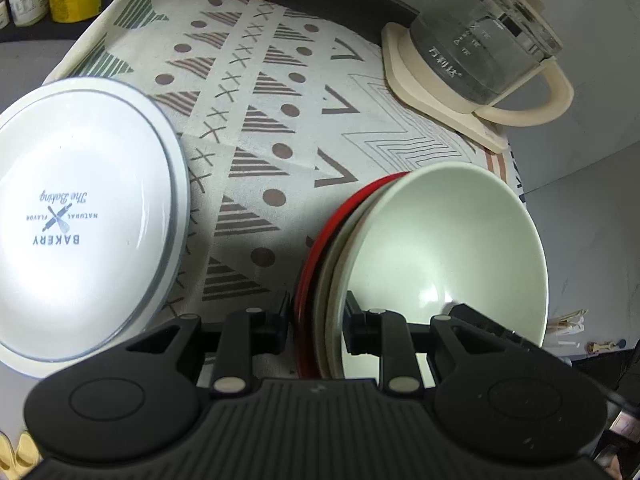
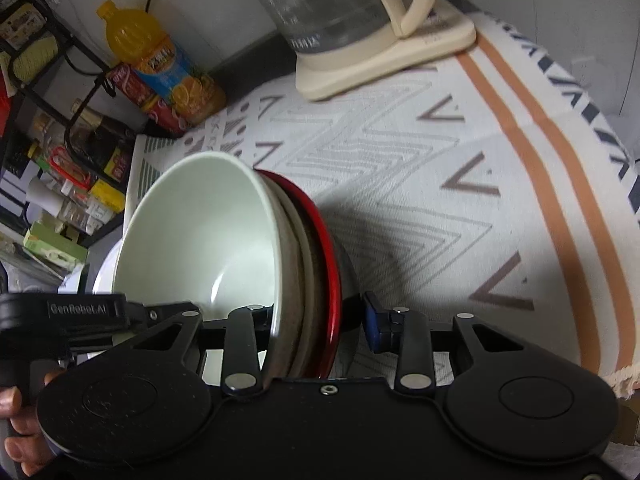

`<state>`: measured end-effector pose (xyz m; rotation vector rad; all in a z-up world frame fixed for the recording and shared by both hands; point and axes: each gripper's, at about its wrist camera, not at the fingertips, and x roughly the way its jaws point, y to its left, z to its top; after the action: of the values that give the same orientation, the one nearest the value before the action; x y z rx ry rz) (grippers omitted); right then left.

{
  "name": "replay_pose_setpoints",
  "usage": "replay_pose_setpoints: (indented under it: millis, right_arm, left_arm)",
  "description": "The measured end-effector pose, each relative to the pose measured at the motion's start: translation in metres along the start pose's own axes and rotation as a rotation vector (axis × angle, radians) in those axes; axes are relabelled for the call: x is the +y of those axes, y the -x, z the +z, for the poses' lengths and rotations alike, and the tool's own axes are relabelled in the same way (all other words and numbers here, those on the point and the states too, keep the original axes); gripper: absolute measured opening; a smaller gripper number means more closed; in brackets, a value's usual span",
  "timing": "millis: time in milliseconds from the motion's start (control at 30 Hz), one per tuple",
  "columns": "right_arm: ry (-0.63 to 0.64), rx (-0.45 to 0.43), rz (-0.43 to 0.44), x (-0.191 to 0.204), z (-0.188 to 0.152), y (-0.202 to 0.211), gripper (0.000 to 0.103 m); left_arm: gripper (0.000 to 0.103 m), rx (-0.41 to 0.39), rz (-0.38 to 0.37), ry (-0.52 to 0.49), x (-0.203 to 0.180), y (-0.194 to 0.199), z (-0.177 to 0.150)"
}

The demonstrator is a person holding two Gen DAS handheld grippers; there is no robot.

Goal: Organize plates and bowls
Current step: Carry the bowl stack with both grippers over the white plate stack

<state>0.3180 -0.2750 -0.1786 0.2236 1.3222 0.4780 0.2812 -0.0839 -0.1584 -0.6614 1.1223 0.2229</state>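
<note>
Left wrist: white plate (image 1: 84, 216) left, kettle (image 1: 480, 52) behind bowls (image 1: 436, 256)

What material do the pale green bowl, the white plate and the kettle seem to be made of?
Pale green bowl: probably glazed ceramic or melamine, smooth with a soft sheen.
White plate: likely glazed ceramic, glossy, with printed lettering and a grey rim line.
Kettle: clear glass body showing measuring marks, with cream plastic handle and base.

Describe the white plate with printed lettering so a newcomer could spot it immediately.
On the patterned tablecloth, look left of the tilted stack of bowls. There the wide white plate lies flat. Unlike the plain bowls, it carries a grey rim line and the printed word BAKERY.
</note>
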Motion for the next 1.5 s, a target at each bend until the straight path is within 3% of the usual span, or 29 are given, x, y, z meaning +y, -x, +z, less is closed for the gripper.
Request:
replay_pose_setpoints:
  millis: [800, 1500]
  right_arm:
    - [-0.04, -0.066, 0.054, 0.088, 0.002, 0.011, 0.035]
    - [-0.018, -0.076, 0.054, 0.182, -0.009, -0.011, 0.035]
  left_arm:
    - [0.025, -0.088, -0.037, -0.027, 0.054, 0.086, 0.042]
    - [0.025, -0.113, -0.063, -0.012, 0.141, 0.133, 0.065]
